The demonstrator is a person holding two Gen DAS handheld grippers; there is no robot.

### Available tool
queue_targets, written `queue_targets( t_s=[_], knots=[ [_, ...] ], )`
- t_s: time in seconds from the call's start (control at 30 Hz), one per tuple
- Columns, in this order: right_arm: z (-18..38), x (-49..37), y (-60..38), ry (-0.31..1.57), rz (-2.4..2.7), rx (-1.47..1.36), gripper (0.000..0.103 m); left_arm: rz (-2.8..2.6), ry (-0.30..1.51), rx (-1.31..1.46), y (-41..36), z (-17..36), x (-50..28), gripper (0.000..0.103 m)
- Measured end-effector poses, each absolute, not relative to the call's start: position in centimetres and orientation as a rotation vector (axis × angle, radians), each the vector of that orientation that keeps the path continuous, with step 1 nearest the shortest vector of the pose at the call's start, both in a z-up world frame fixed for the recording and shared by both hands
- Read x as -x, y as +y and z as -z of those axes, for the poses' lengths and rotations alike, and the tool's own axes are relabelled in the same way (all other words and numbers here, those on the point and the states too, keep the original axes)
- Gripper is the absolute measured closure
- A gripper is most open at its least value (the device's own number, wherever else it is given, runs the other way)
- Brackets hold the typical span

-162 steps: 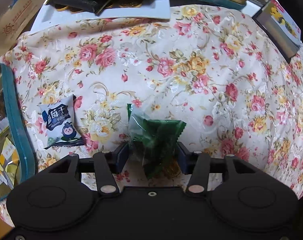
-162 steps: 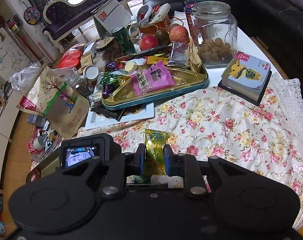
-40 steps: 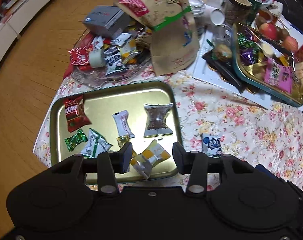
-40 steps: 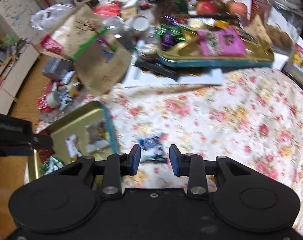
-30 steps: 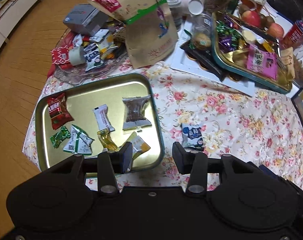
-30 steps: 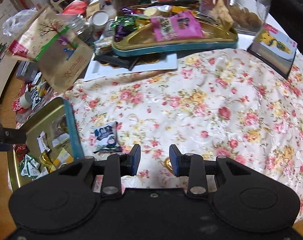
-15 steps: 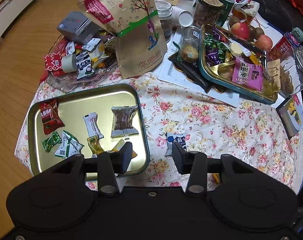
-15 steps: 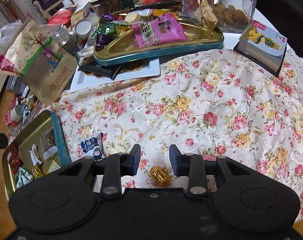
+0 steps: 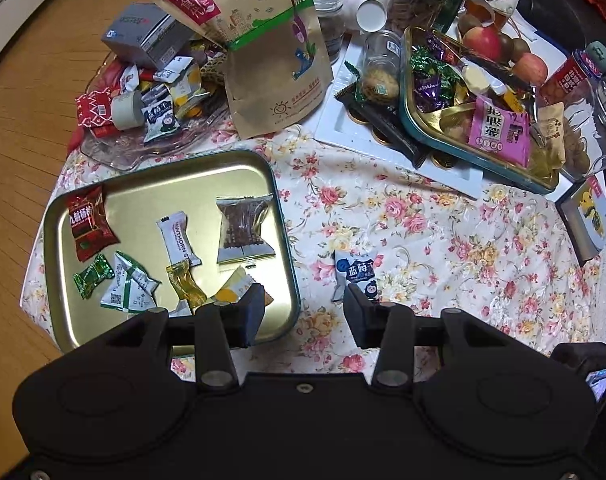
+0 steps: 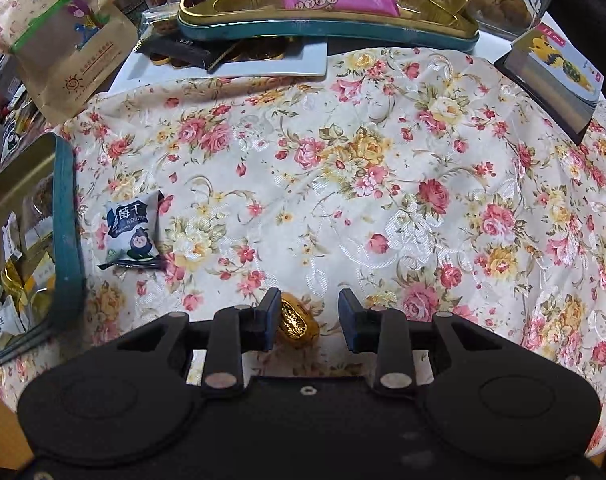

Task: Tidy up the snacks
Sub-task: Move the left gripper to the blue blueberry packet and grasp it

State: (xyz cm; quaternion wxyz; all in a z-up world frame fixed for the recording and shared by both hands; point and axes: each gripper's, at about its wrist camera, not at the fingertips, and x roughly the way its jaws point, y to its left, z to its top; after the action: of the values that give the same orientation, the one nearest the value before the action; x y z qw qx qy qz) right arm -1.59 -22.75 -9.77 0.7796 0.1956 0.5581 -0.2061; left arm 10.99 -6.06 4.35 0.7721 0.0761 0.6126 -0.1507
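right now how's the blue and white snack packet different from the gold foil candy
The blue and white snack packet is a flat printed pouch; the gold foil candy is a small rounded lump. The packet lies beside the gold tray; the candy sits between the right tool's open fingers. Both rest on the floral cloth.

Left wrist view high, steeply down over gold tray [image 9: 281, 216], right wrist view close above floral tablecloth [image 10: 383, 184], both showing blueberry packet [image 9: 357, 270].
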Motion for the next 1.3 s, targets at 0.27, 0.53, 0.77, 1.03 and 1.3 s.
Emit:
queue_targets(
  t_s=[0.27,0.53,0.77,1.03,1.3],
  knots=[
    [10.5,0.9,-21.9,1.224,0.398,-0.427,0.068,0.336,1.35,-0.195,-6.7,-3.5,-10.7,0.051],
    [11.2,0.7,-21.7,1.231,0.416,-0.395,0.073,0.358,1.349,-0.222,-7.7,-3.3,-10.3,0.051],
    [10.4,1.7,-22.1,1.236,0.429,-0.391,0.078,0.36,1.376,-0.251,-8.9,-2.0,-10.1,0.051],
    [7.5,4.3,-24.9,1.188,0.505,-0.49,0.083,0.33,1.367,-0.343,-12.0,0.8,-8.7,0.051],
    [6.0,6.5,-27.2,1.165,0.509,-0.576,0.097,0.398,1.358,-0.357,-15.0,2.5,-7.3,0.051]
  ],
)
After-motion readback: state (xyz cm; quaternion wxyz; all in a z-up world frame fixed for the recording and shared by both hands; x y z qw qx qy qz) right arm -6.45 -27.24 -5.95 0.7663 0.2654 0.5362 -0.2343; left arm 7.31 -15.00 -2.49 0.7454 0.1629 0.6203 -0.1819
